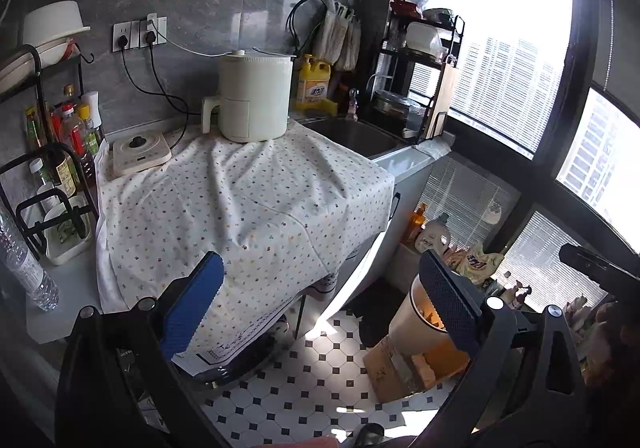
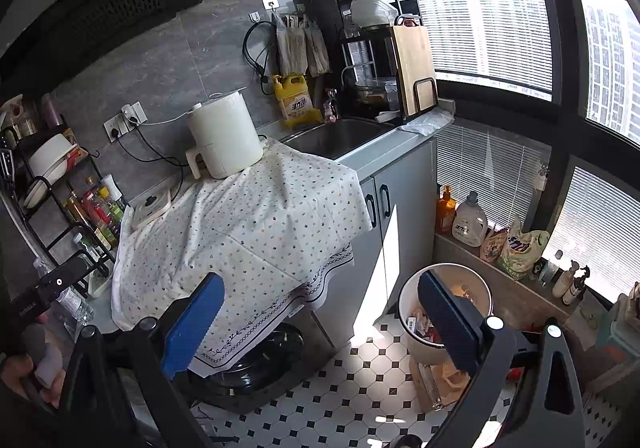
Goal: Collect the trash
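Both grippers hang in the air in front of the kitchen counter, and both are empty: the left gripper [image 1: 324,308] has its blue-padded fingers spread wide, the right gripper [image 2: 320,322] likewise wide apart with nothing between them. The round white trash bin [image 2: 420,344] stands on the black-and-white tiled floor [image 2: 340,400] beside the grey cabinet [image 2: 404,207], scraps visible inside. On the counter, a dotted white cloth [image 1: 248,207] drapes over the edge, a cream air fryer [image 1: 254,95] standing on it
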